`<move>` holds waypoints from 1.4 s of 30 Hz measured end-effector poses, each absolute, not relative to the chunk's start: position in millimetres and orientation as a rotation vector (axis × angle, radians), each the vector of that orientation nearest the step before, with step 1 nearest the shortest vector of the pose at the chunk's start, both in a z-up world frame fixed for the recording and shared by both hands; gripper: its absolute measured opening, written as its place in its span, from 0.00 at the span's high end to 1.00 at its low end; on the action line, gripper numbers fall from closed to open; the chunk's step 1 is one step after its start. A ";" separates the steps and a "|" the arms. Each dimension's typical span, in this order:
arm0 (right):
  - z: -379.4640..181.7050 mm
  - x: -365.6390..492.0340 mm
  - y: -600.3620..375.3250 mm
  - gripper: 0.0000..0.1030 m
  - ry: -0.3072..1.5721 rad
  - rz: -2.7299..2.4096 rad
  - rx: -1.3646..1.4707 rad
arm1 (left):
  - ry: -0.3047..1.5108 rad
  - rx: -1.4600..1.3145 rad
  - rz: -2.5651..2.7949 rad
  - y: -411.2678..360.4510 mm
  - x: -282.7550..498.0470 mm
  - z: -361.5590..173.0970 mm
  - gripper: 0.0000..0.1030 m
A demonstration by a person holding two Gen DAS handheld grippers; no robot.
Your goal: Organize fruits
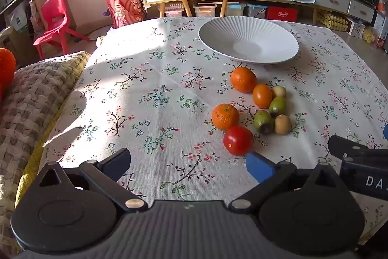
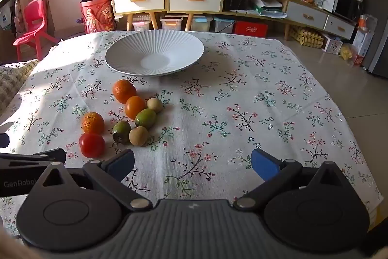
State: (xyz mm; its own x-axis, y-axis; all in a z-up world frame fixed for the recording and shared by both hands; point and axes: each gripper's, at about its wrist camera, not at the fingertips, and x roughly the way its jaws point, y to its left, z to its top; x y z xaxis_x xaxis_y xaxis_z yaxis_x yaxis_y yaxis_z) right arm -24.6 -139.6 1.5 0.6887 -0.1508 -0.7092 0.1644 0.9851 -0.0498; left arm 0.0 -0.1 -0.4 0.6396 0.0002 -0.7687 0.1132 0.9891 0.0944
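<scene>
Hovering low over the near edge of the worktop [image 2: 266, 94], both grippers empty: left gripper [image 1: 191, 162] fingers wide apart, right gripper [image 2: 192, 162] fingers likewise spread, nothing between either pair. Landmark: white ribbed plate [image 2: 121, 52], empty, at the far side of the floral cloth. All fruit sits in a loose cluster on the near side of the plate, none in it yet. Nearest the plate: large orange [image 2: 124, 91], then a smaller smooth orange fruit [image 2: 134, 107] touching it, with a pale small fruit [image 2: 155, 105] beside. Further from the plate: green fruit [image 2: 145, 118], a second darker green fruit [image 2: 121, 131], a tan-brown fruit [image 2: 138, 135]. Farthest from the plate: dimpled mandarin [image 2: 93, 122] and the red tomato [image 2: 92, 145], touching or nearly so. Judgement: tomato is closest to the left gripper's blue pad and a likely first pick. Expect it light, smooth-skinned, slippery and easily bruised; grip across its widest girth with gentle closure. Round fruit may roll if nudged; neighbours sit close, so approach from the open side.
</scene>
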 end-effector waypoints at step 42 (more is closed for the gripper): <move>2.0 -24.6 -146.2 0.00 0.792 -0.151 0.068 | 0.872 0.147 -0.066 -2.1 0.3 -0.2 0.11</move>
State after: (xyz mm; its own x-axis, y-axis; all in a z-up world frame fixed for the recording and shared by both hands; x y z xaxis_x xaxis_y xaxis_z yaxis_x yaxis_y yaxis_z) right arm -24.6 -146.2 2.0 0.6924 -0.1094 -0.7132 0.1605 0.9870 0.0044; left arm 0.3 -2.1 -0.2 0.6423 0.0028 -0.7664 0.1174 0.9878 0.1020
